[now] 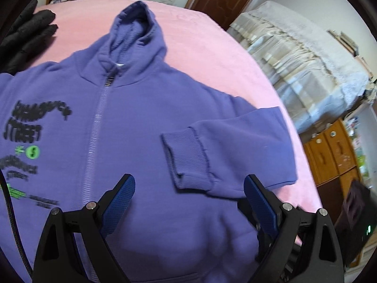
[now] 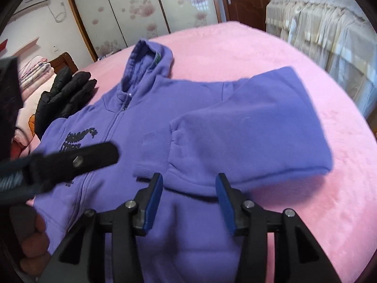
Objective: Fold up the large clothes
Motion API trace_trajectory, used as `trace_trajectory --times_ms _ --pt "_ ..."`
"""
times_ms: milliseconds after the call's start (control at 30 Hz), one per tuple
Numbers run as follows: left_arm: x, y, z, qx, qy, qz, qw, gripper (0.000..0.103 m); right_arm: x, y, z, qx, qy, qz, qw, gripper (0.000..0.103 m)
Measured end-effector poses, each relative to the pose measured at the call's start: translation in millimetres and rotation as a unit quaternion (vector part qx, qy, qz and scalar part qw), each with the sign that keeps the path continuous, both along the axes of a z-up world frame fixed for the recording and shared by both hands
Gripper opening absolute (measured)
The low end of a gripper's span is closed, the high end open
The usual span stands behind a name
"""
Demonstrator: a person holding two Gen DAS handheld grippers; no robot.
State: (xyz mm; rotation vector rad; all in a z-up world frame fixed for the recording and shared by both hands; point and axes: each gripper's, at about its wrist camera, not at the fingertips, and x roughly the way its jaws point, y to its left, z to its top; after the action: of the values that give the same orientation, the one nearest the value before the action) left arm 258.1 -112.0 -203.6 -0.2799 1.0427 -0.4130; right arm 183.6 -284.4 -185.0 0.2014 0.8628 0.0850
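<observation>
A purple zip-up hoodie (image 1: 132, 108) lies face up on a pink bed (image 1: 212, 54), hood pointing away, black and green print on its left chest. Its right sleeve (image 1: 226, 146) is folded inward across the body, ribbed cuff (image 1: 188, 158) on the chest. My left gripper (image 1: 189, 184) is open and empty just above the hoodie's lower front. My right gripper (image 2: 189, 184) is open and empty above the hoodie (image 2: 146, 122), near the folded sleeve (image 2: 254, 127). The left gripper's finger (image 2: 77, 158) shows at the left of the right wrist view.
A black puffer jacket (image 2: 66, 94) lies on the bed beyond the hoodie's left shoulder, also in the left wrist view (image 1: 26, 37). Folded bedding (image 2: 35, 70) sits far left. A covered piece of furniture (image 1: 306, 70) and a wooden cabinet (image 1: 334, 155) stand right of the bed.
</observation>
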Motion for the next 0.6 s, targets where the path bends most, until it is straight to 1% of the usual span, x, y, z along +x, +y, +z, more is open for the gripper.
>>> trace_trajectory --times_ms 100,133,167,200,267,333,433,500,533,600 --pt "3.3 -1.5 -8.7 -0.029 0.015 -0.002 0.9995 0.093 -19.5 -2.7 5.0 -0.004 -0.021 -0.021 1.000 0.047" --pt "3.9 -1.1 -11.7 -0.040 0.023 -0.002 0.9990 0.089 -24.8 -1.7 5.3 -0.008 -0.027 -0.028 0.999 0.047" --pt "4.9 -0.2 -18.0 -0.056 0.034 -0.002 0.9979 0.082 -30.4 -2.7 5.8 -0.010 -0.032 -0.033 0.999 0.047" --pt "6.8 -0.2 -23.3 -0.068 0.043 -0.003 0.9967 0.079 -36.4 -4.3 5.6 -0.011 -0.035 -0.038 0.999 0.047" --pt "11.0 -0.1 -35.2 -0.097 0.065 -0.001 0.9932 0.068 -45.4 -8.0 3.3 -0.006 -0.034 -0.045 0.998 0.047" --pt "14.9 -1.6 -45.0 -0.108 0.078 0.006 0.9911 0.065 -46.8 -9.8 0.1 0.003 -0.028 -0.048 0.998 0.047" --pt "21.5 -5.7 -59.3 -0.128 0.096 0.014 0.9871 0.064 -49.0 -17.2 -5.3 0.017 -0.017 -0.059 0.998 0.047" --pt "27.2 -10.2 -68.2 -0.142 0.104 0.018 0.9842 0.061 -50.2 -21.6 -7.4 0.023 -0.014 -0.067 0.997 0.046" --pt "29.5 -12.8 -71.5 -0.148 0.109 0.020 0.9828 0.056 -51.2 -23.4 -8.0 0.023 -0.013 -0.071 0.997 0.044" --pt "36.8 -20.1 -79.7 -0.162 0.127 0.023 0.9784 0.034 -52.1 -26.4 -9.6 0.025 -0.011 -0.075 0.997 0.040"
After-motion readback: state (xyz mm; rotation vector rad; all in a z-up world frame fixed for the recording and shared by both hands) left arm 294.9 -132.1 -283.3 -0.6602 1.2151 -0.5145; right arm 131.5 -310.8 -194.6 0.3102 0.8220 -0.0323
